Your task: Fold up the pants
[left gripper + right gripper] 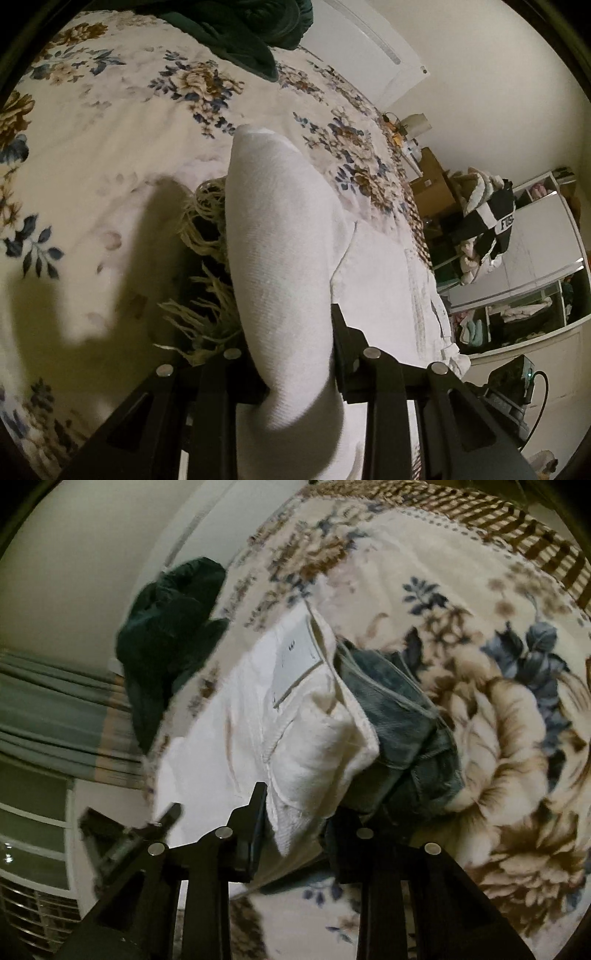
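Bed's covered with a cream floral blanket [110,147] with big tan and blue flowers, and there's a dark green garment [240,33] bunched up at its far edge. Some folded blue denim [402,731] is sitting on the blanket too. Off to the side there's an open white closet [535,266] with clothes stuffed on the shelves, a black-and-white striped garment [491,221] hanging off it, plus striped grey-green curtains [55,716] by the window.
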`<state>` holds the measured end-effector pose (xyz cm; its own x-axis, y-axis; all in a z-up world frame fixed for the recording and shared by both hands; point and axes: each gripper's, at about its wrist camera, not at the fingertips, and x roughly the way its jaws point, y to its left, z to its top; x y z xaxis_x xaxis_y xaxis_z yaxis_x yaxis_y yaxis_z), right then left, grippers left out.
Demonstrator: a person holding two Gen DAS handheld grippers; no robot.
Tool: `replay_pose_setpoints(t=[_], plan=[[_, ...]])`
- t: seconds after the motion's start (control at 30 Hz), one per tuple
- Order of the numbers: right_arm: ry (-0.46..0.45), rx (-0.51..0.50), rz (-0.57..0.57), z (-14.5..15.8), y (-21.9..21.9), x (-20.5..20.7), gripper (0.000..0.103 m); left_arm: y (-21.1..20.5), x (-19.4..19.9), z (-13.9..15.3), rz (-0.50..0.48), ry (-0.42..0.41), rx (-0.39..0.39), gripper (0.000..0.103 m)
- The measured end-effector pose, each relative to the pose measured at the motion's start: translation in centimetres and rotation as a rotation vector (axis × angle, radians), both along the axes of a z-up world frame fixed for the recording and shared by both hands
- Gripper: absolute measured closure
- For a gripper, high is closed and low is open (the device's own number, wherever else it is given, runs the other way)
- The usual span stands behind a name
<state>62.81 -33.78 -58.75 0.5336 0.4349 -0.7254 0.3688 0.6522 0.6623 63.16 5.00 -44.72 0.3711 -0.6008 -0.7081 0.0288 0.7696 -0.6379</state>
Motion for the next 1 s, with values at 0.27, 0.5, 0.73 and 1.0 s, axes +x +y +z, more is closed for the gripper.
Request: replay_pose_setpoints(t=[0.27, 0.5, 0.73, 1.0], plan=[[0.067, -0.202, 0.062, 2.9, 1.1, 0.7, 0.045, -2.5, -2.1, 4.2, -0.031, -0.035, 0.339, 0.048], [0.084, -0.488, 0.126, 8.1, 3.6, -0.8, 0.002, -4.9, -5.4, 8.1, -0.064, -0.101, 0.505, 0.016], [0.078, -0.729, 0.105, 14.0, 4.4, -3.7, 0.000, -6.7, -9.2, 12.3, -0.068, -0.154, 0.546, 0.016], [-0.013, -0.796, 0.127, 22.0, 4.9, -10.1, 0.000, -7.5, -15.5, 19.7, 0.016, -0.225, 0.588, 0.016]])
